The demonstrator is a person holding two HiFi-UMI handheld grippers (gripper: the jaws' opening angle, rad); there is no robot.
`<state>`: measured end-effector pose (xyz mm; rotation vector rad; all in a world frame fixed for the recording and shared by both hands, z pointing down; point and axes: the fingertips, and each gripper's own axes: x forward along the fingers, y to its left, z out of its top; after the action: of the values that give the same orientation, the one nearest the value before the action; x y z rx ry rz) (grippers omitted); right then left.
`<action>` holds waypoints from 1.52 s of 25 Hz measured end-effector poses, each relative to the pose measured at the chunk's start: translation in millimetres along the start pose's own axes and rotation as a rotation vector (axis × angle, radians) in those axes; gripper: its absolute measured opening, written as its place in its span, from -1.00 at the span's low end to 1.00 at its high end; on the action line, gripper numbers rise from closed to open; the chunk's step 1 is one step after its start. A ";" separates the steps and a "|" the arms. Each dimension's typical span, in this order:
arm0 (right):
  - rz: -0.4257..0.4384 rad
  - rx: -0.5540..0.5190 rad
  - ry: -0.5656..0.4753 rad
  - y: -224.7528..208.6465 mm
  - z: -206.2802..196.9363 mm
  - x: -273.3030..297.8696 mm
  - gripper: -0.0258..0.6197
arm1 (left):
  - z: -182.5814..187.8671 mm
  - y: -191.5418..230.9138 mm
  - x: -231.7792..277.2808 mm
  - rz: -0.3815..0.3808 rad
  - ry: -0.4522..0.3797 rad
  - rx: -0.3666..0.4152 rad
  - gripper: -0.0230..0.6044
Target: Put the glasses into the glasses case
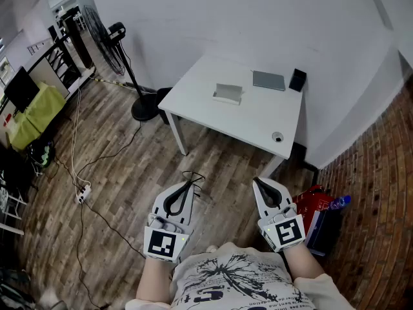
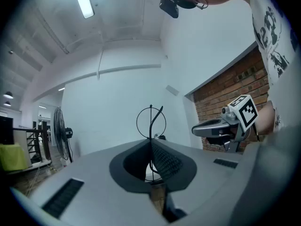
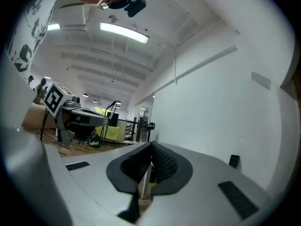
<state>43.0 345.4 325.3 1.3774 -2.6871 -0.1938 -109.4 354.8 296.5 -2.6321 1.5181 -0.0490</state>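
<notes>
Your left gripper (image 1: 189, 186) has its jaws pressed together on the thin black wire-rimmed glasses (image 1: 193, 176). The glasses stick out past the jaw tips, above the brown wooden plank floor (image 1: 216, 161). Ahead, well apart from both grippers, the pale rectangular glasses case (image 1: 228, 93) lies on the white square table (image 1: 213, 118), left of a flat grey slab (image 1: 268, 80). Your right gripper (image 1: 258, 183) has its jaws together with nothing between them.

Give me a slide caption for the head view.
Left gripper shut on the glasses, right gripper shut and empty, the case lying on the white table ahead.
</notes>
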 end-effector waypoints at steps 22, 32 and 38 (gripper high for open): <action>-0.075 -0.006 0.050 27.2 -21.2 39.8 -0.88 | -40.1 57.7 -12.6 -0.008 0.036 -0.059 -0.88; -0.047 0.029 0.058 -48.8 -45.8 129.6 -0.87 | -51.1 105.5 77.3 0.053 0.036 -0.042 -0.88; -0.021 0.069 0.029 -137.0 -50.1 203.1 -0.87 | -49.9 134.9 168.8 0.099 0.067 -0.006 -0.88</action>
<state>42.6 98.0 361.0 1.4169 -2.6801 -0.0821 -144.9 138.1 328.0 -2.5802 1.6698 -0.1257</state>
